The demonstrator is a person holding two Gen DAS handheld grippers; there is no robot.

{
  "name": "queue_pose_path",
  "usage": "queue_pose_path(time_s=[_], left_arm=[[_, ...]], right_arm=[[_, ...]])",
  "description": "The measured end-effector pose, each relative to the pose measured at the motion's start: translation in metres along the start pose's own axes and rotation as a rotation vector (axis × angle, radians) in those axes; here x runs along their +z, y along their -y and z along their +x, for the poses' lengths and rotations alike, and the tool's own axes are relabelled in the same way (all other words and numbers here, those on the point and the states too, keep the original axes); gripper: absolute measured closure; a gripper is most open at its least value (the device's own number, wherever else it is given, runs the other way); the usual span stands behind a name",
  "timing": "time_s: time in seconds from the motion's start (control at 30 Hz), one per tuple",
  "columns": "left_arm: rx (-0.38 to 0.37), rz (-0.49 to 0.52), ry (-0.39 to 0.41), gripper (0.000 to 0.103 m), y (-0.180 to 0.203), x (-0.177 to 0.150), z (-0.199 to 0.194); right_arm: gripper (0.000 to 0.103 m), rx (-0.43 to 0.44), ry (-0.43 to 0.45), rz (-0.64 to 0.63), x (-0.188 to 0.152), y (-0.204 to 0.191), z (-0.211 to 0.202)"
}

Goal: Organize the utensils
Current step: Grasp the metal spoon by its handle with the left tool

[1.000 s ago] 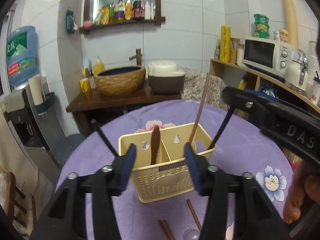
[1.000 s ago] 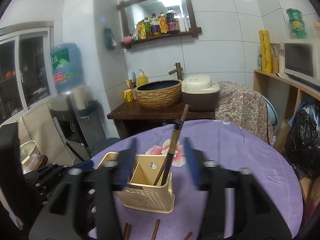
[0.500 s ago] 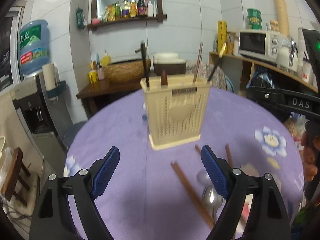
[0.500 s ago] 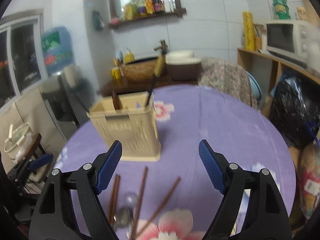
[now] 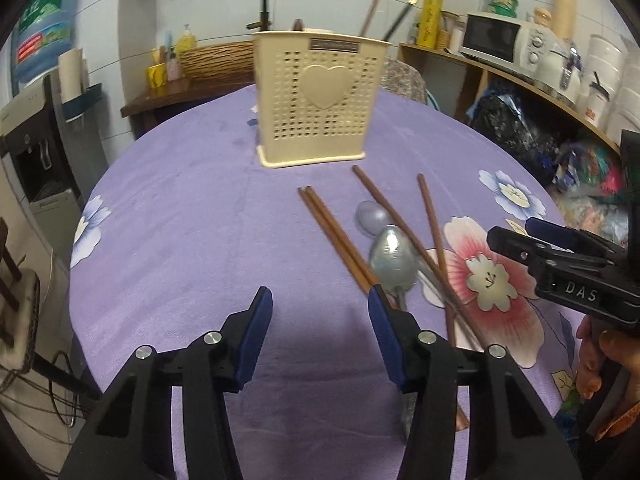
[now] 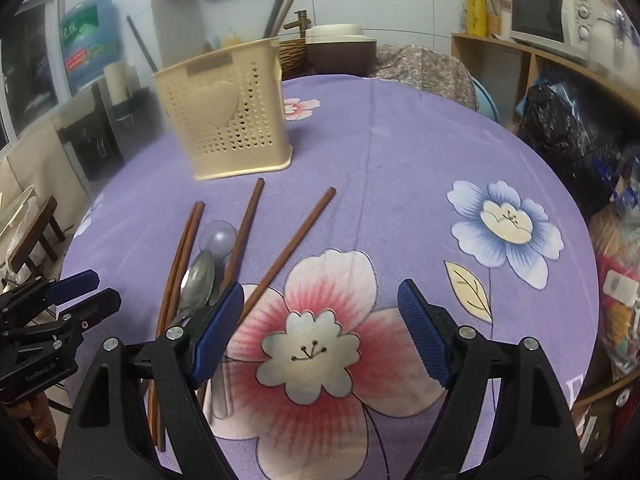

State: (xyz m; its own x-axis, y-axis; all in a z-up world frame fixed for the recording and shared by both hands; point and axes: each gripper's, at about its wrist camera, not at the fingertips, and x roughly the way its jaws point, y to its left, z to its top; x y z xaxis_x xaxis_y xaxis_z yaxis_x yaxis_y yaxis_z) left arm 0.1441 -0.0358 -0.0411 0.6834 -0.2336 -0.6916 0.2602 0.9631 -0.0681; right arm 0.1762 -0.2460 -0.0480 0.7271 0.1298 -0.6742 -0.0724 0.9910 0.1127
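A cream perforated utensil holder (image 5: 316,96) (image 6: 224,116) stands on the purple flowered tablecloth (image 5: 192,240), with chopsticks and a dark utensil sticking up out of it. In front of it lie several brown chopsticks (image 5: 340,236) (image 6: 292,248) and two metal spoons (image 5: 394,258) (image 6: 198,278). My left gripper (image 5: 320,300) hangs low over bare cloth just left of the pile; its jaws are closing and nothing is between them. My right gripper (image 6: 321,292) is open over the pink flower print. Its left finger (image 6: 224,320) is beside the chopstick ends.
The round table's edge curves close on both sides. A wooden shelf with a microwave (image 5: 496,38) and black bags (image 6: 560,128) stand to the right. A water dispenser (image 5: 40,128) is on the left, and a side table with a woven basin (image 5: 216,58) behind.
Both grippers have drawn back from above the holder and sunk low over the cloth near the loose utensils. The left jaws widened, then narrowed; the right jaws opened wider.
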Motion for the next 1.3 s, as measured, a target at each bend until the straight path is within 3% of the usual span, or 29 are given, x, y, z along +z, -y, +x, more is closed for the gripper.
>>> queue_pose_path(time_s=[0.37, 0.77, 0.87, 0.97, 1.13, 1.3], left_arm=[[-0.121, 0.231, -0.061, 0.053, 0.038, 0.017, 0.040], [-0.139, 0.203, -0.110, 0.053, 0.048, 0.029, 0.064], [-0.129, 0.194, -0.123, 0.065, 0.051, 0.028, 0.066], [-0.134, 0.162, -0.119, 0.065, 0.049, 0.029, 0.064], [-0.151, 0.109, -0.062, 0.066, 0.040, 0.037, 0.043], [-0.137, 0.051, 0.065, 0.067, 0.017, 0.049, -0.004]], right_arm=[[0.024, -0.006, -0.003, 0.051, -0.004, 0.018, -0.007], [0.024, 0.004, -0.014, 0.059, -0.006, 0.020, -0.006], [0.024, 0.010, -0.014, 0.061, -0.006, 0.018, -0.006], [0.024, 0.009, -0.015, 0.061, -0.006, 0.017, -0.005], [0.024, 0.043, -0.028, 0.067, -0.003, 0.016, -0.001], [0.024, 0.086, -0.030, 0.058, 0.013, 0.008, 0.005]])
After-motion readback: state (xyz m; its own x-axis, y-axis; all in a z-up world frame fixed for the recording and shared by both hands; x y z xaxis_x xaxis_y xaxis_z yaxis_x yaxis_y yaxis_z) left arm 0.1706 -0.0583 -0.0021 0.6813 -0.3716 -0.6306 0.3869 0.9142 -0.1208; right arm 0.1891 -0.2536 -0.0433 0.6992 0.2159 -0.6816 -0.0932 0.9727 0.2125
